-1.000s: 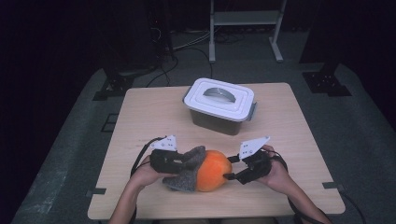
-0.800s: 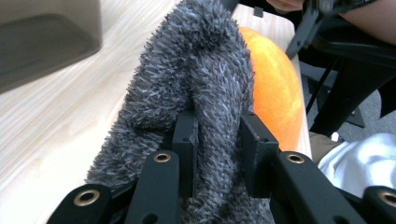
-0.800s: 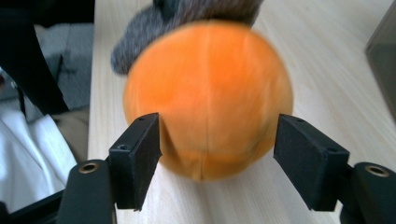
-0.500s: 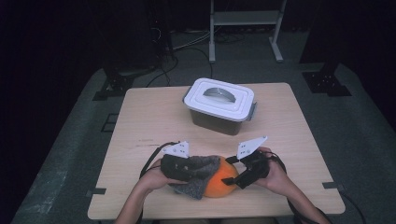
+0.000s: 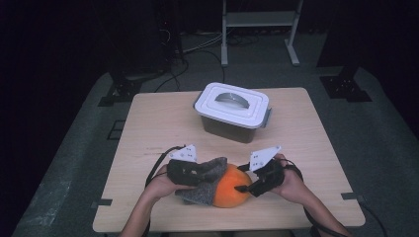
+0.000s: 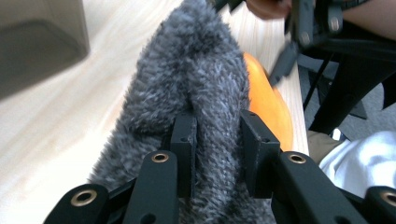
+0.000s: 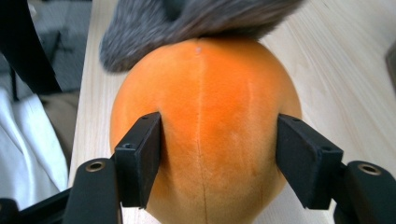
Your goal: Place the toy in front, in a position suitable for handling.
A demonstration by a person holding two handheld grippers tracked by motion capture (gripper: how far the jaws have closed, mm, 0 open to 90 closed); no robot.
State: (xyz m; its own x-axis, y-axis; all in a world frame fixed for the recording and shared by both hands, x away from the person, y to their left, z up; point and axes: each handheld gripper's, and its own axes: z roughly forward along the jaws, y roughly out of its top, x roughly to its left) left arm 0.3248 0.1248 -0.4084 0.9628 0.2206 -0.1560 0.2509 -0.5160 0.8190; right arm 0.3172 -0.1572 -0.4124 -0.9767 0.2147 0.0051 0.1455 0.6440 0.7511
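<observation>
An orange plush ball (image 5: 233, 195) lies near the table's front edge, half under a grey fuzzy cloth (image 5: 200, 192). My left gripper (image 5: 210, 173) is shut on the cloth. In the left gripper view, its pads pinch a fold of the grey cloth (image 6: 196, 79) and the orange ball (image 6: 268, 102) peeks out behind. My right gripper (image 5: 244, 186) comes in from the right. Its jaws have just been closing and they clamp both flanks of the orange ball (image 7: 210, 116), with the right gripper (image 7: 217, 154) pads pressing the plush. The grey cloth (image 7: 187, 23) drapes over the ball's far side.
A grey box with a white snap lid (image 5: 232, 111) stands at the table's middle back. The wooden table (image 5: 306, 128) has bare room on both sides of it. A person's knees sit just past the front edge. Stands and cables lie on the floor behind.
My left gripper has carried the grey cloth to the right, further over the ball. The ball and my right gripper have shifted slightly toward the front edge.
</observation>
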